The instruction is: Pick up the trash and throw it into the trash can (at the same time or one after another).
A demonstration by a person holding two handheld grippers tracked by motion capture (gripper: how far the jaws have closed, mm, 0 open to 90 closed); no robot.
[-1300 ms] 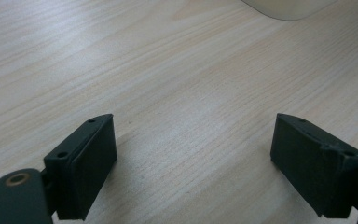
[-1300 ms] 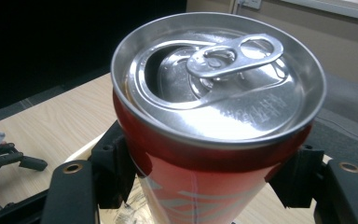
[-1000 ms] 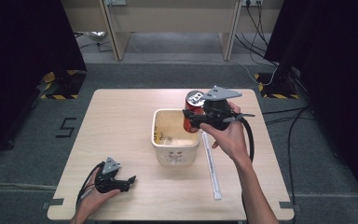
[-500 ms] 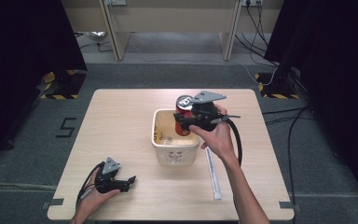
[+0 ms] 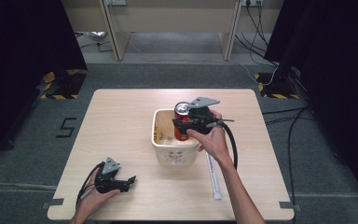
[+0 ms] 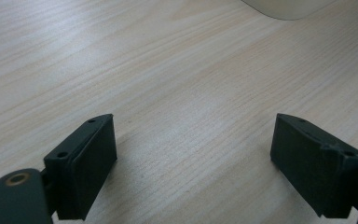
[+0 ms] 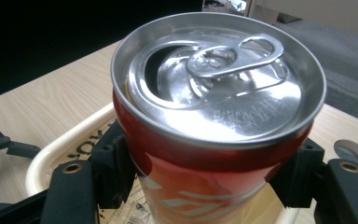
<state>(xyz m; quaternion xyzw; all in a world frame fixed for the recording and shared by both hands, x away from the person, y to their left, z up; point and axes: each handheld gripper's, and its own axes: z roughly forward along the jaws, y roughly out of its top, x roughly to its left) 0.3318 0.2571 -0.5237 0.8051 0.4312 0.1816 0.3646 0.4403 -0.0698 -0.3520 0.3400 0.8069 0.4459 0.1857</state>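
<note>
The left gripper (image 5: 129, 178) rests at the table's (image 5: 121, 121) 7 o'clock corner, jaws spread wide over bare wood – unmoved since a second ago. At centre, the right gripper (image 5: 182, 122) clamps the red can (image 5: 182, 122), upright and now over the cream tub (image 5: 175, 150); a second ago it hung beyond the tub's 1 o'clock rim. Judgement: the can is probably going into the tub – release not yet made.

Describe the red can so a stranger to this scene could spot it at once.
Find the cream tub at the middle of the wooden table. The red can hangs upright over its right side, clamped in the right tool. It is the one red thing, with a silver top and an opened pull tab.
</note>
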